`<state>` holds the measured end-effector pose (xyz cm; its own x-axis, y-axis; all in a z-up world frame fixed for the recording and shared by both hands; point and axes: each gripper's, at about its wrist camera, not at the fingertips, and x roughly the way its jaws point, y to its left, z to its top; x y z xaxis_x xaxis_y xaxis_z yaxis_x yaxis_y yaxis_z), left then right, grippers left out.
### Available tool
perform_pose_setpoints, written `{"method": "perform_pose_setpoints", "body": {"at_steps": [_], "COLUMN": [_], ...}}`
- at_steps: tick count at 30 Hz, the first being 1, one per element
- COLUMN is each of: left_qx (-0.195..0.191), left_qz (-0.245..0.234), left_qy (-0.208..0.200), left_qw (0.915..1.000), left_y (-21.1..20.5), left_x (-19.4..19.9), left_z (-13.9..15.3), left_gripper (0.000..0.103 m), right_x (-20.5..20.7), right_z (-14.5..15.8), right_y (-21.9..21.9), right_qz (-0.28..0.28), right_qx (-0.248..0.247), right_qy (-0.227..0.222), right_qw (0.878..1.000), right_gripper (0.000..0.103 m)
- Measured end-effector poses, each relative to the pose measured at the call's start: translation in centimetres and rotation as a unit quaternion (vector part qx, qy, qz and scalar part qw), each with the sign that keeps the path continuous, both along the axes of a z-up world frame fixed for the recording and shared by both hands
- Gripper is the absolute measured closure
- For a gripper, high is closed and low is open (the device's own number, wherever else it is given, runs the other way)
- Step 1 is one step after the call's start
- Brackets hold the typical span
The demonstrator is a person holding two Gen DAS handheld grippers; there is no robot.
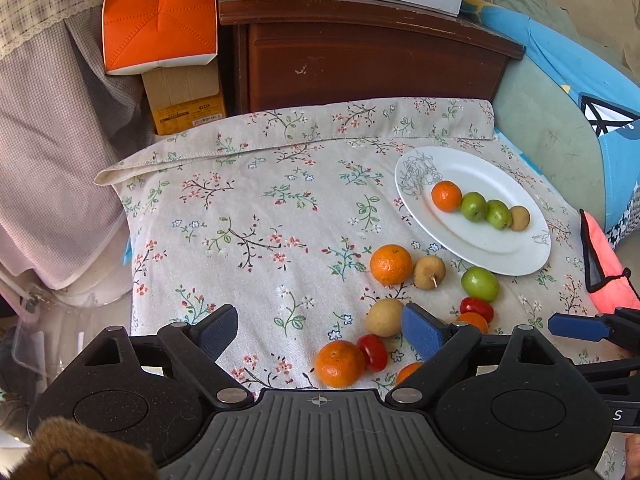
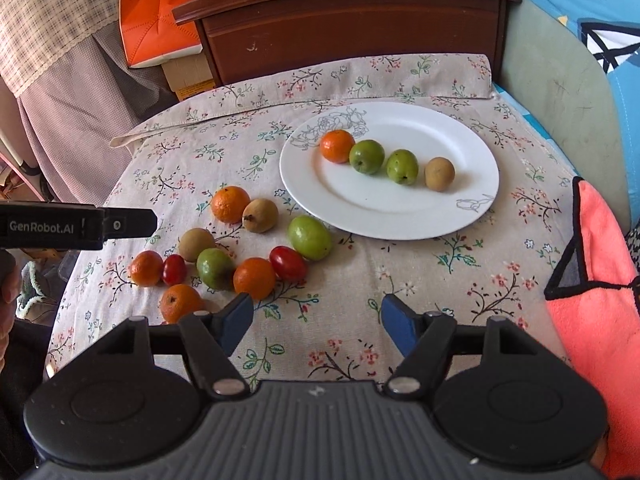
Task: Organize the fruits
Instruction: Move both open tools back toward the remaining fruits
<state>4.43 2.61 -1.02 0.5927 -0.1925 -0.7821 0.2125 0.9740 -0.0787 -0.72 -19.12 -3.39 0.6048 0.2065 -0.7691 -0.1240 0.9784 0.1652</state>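
Left gripper [image 1: 320,330] open and empty, right gripper [image 2: 316,320] open, bare floral cloth [image 2: 400,280] beneath, plate [image 2: 400,220] rim beyond.

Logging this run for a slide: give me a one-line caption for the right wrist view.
Open right hand-held gripper above floral cloth; four fruits lined up on white plate, ten loose ones beside it.

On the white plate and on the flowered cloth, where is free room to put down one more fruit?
The white plate is bare along its near half, in front of the fruit row. The flowered cloth is free right of the loose fruit pile, which is crowded.
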Motion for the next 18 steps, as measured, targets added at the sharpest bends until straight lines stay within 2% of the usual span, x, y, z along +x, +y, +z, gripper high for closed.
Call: {"method": "perform_pose_setpoints", "body": {"at_steps": [5, 11, 13, 18], "left_qx": [0.010, -0.003, 0.000, 0.007], "left_qz": [-0.020, -0.041, -0.046, -0.072], "left_qy": [-0.006, -0.011, -0.014, -0.016], "left_qw": [0.9997, 0.9991, 0.9988, 0.9973], "left_y": [0.6, 1.5, 1.5, 1.0], "left_x": [-1.0, -1.6, -1.7, -2.0], "left_z": [-0.7, -0.9, -1.0, -1.5], "left_gripper": [0.013, 0.013, 0.014, 0.015], "right_x": [-0.2, 0.2, 0.3, 0.7], "right_z": [-0.3, -0.6, -0.8, -1.3], "right_y": [0.8, 1.2, 1.4, 1.7], "right_qz": [0.020, 0.020, 0.020, 0.016], "right_qx": [0.016, 0.042, 0.046, 0.050], "right_qy": [-0.011, -0.020, -0.021, -0.015], "right_qw": [1.000, 0.999, 0.999, 0.999], "right_gripper": [0.033, 0.044, 0.051, 0.055]}}
